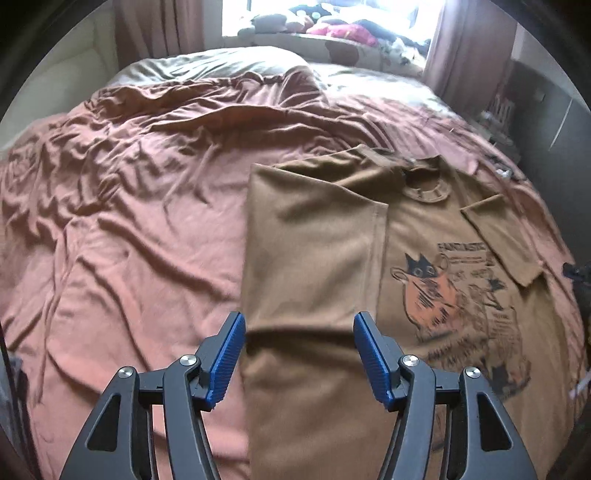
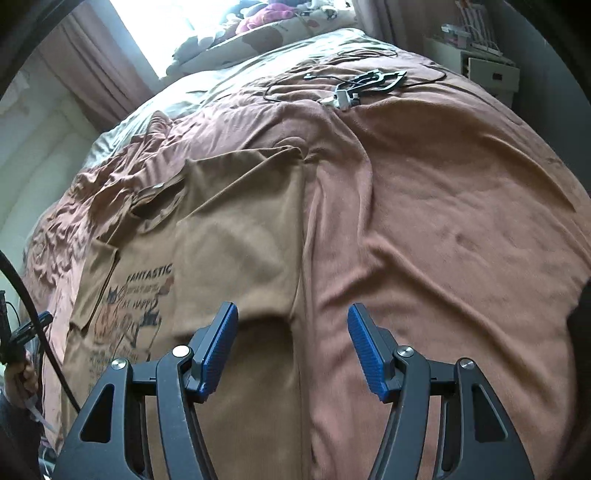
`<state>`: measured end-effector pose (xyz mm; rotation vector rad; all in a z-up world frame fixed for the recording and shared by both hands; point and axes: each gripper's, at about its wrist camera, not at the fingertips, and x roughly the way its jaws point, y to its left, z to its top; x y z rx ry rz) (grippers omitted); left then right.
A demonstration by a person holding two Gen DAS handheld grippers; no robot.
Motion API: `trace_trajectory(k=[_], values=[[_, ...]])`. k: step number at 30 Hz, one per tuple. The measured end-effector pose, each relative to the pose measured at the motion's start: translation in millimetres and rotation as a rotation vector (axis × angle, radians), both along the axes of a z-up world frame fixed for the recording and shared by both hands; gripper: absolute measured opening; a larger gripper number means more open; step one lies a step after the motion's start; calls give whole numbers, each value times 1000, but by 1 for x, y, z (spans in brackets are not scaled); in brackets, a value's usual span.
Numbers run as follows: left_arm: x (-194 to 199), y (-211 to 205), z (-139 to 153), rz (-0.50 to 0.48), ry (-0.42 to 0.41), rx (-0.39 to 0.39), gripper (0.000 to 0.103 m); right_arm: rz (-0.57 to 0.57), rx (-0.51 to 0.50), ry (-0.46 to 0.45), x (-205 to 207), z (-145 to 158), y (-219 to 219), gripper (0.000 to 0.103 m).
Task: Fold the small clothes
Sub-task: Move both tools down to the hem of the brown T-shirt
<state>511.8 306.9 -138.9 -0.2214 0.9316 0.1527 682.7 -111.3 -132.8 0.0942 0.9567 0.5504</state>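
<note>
A brown T-shirt [image 1: 417, 236] with a cat print lies flat on the rust-coloured bed cover [image 1: 122, 206]. Its left side is folded over onto the body as a long panel [image 1: 314, 240]. My left gripper [image 1: 299, 321] hangs open above the lower part of that panel, nothing between its blue pads. In the right wrist view the same T-shirt [image 2: 155, 266] shows its right side folded inward as a panel [image 2: 236, 240]. My right gripper [image 2: 291, 314] stands open over that panel's right edge and the bed cover [image 2: 443, 229], holding nothing.
A black gripper frame with cables [image 2: 369, 83] lies on the far part of the bed. Pillows [image 1: 221, 62] sit at the head, below a window sill piled with soft items [image 1: 332, 26]. A shelf unit [image 2: 484, 62] stands at the far right. A hand holding cables [image 2: 18, 365] is at the left edge.
</note>
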Motion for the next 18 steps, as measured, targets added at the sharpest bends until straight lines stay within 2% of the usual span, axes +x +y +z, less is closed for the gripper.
trace_trajectory(k=[4,11,18], values=[[-32,6,3,3,-39,-8,66,31,19,9,-24,4,-16,60],[-102,12,2,21,-35,-18,66,103,19,8,-71,5,-46,60],[-164,8,-15,40,-19,-62,66,132,36,41,-120,-15,-85,60]])
